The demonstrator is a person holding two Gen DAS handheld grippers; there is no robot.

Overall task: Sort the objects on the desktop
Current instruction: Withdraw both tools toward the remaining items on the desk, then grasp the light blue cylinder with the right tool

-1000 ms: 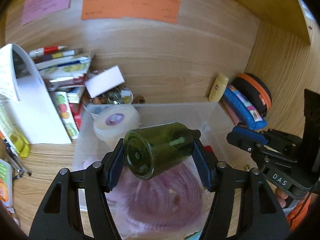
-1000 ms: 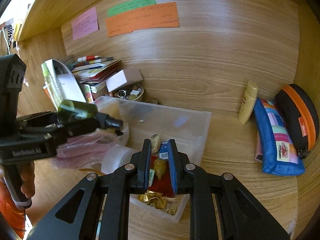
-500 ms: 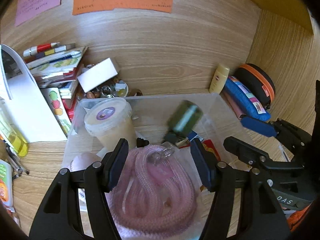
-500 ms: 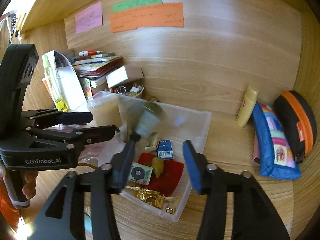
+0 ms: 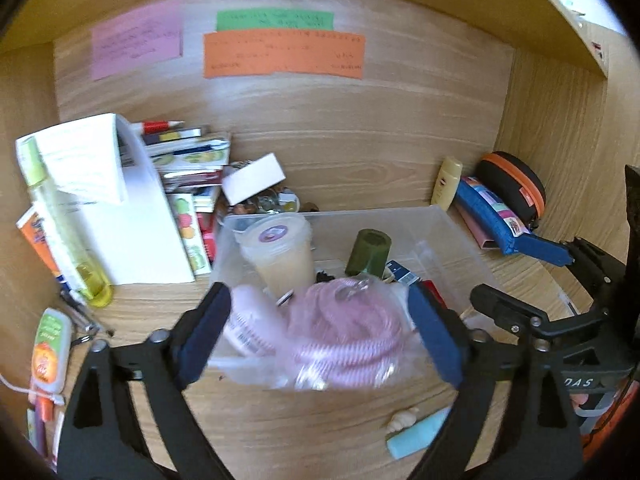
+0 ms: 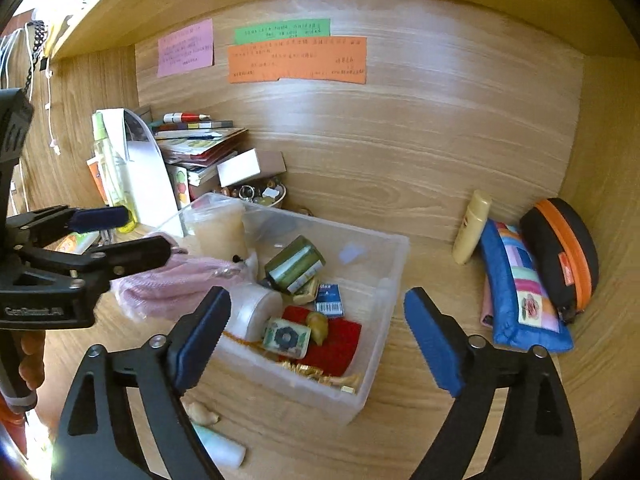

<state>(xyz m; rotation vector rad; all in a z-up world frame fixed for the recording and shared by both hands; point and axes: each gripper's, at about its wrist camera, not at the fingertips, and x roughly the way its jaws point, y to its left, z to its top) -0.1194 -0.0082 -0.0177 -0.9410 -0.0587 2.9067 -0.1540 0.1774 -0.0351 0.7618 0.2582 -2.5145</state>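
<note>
Both grippers, left and right, hang with jaws just spread wide and empty above the clear bin's near edge, within which the green bottle lies tilted on loose trinkets, liable to roll or topple against the far-corner tub if nudged.

bottle in bin, pouches right of it
</note>
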